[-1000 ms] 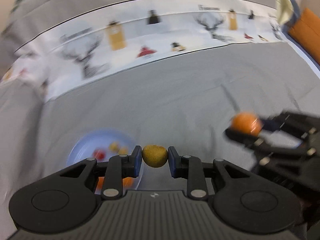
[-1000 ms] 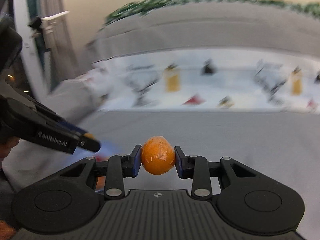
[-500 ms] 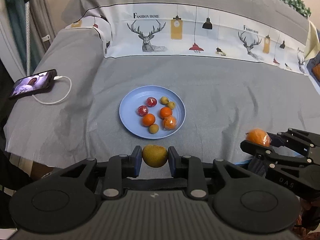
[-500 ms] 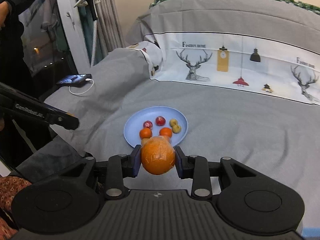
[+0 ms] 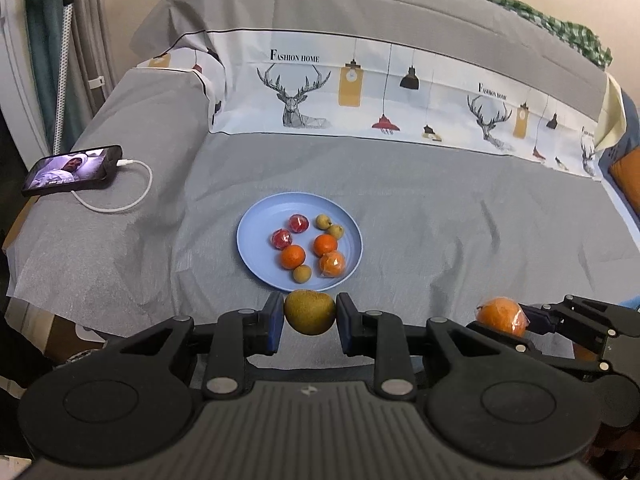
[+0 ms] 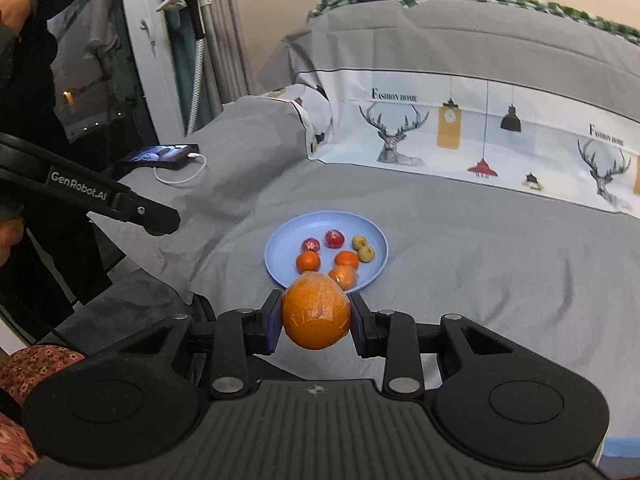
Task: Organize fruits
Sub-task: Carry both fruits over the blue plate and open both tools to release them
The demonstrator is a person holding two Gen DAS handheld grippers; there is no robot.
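My left gripper (image 5: pixel 310 320) is shut on a brownish-green kiwi-like fruit (image 5: pixel 309 311), held just in front of the near rim of a light blue plate (image 5: pixel 256 236). The plate lies on the grey bed cover and carries several small fruits: oranges, red ones and yellow-green ones. My right gripper (image 6: pixel 316 318) is shut on a plastic-wrapped orange (image 6: pixel 316 310), held above the bed short of the plate (image 6: pixel 280 244). In the left wrist view that right gripper (image 5: pixel 505 322) and its orange (image 5: pixel 500 315) show at the lower right. The left gripper's finger (image 6: pixel 152 216) reaches in at the left of the right wrist view.
A phone (image 5: pixel 74 170) with a lit screen and white cable (image 5: pixel 128 196) lies on the bed's left side. A printed white band (image 5: pixel 380 96) and a grey pillow rise behind the plate. A person in dark clothes (image 6: pixel 24 60) stands at the left, beside a floral cushion (image 6: pixel 24 368).
Both views swung from blurred motion a second ago to a steady look at the plate. Each gripper kept its fruit. The right gripper drifted slightly since half a second ago.
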